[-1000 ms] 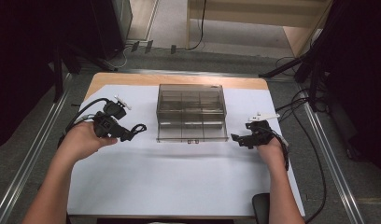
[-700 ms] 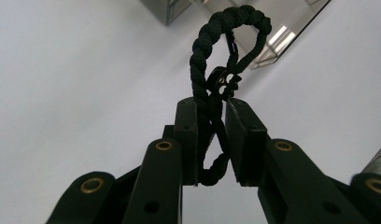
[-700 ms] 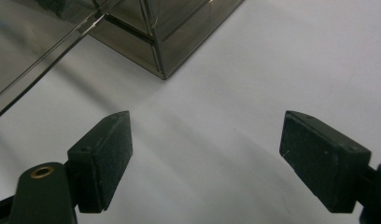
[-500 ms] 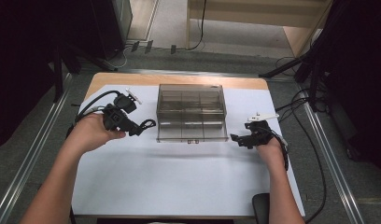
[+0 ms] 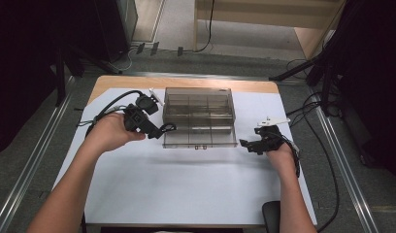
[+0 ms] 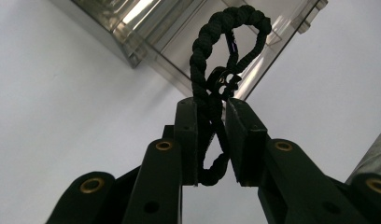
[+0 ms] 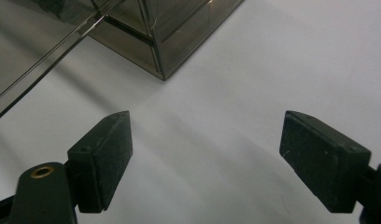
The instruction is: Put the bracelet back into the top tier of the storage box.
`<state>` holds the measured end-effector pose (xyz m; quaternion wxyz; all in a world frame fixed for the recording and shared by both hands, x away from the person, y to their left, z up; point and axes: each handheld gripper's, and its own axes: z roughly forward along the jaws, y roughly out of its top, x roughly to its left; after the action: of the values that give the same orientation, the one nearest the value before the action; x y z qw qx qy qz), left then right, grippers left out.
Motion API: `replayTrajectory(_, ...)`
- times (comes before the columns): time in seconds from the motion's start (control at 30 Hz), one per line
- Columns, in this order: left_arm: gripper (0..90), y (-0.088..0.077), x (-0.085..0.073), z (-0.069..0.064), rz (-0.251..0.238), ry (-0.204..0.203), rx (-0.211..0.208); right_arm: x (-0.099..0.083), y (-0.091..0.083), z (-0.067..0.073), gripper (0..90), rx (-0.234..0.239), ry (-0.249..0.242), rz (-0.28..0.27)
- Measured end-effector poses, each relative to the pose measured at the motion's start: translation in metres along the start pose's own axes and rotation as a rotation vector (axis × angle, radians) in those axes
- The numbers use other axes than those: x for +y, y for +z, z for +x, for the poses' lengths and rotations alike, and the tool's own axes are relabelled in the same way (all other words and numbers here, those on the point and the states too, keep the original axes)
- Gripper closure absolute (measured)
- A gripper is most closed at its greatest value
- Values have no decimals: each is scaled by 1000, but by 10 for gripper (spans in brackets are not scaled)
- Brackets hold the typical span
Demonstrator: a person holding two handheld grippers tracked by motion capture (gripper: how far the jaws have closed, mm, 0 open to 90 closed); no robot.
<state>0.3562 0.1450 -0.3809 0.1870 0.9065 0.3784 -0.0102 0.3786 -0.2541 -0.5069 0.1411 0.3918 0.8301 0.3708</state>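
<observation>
Left gripper (image 6: 211, 140), clamped on a black braided cord loop (image 6: 216, 70), holds it off the white sheet (image 5: 186, 189); the loop's upper bight and what may be a small metal clip, hard to make out, project past the jaw tips. Just beyond them stands the smoky clear compartment box (image 5: 199, 116), its near corner closest. Across the box, the right gripper (image 5: 249, 143) rests with jaws spread wide and nothing between them. Risk: the limp loop may catch the box wall or a divider and straddle two cells, since it hangs free beyond the pads.
</observation>
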Motion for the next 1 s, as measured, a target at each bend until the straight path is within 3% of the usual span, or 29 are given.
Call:
replayTrajectory(0.23,765,9,12,-4,42,-10,-3,0,0,0,181,-1,4,-5)
replayTrajectory(0.47,764,14,21,-6,28,0,-7,0,-1,0,181,-1,2,-7)
replayTrajectory(0.7,761,27,31,-11,49,12,-13,0,-1,0,181,2,3,-7)
replayTrajectory(1.0,759,38,35,-12,50,-3,-23,0,-1,-1,182,-2,1,-11)
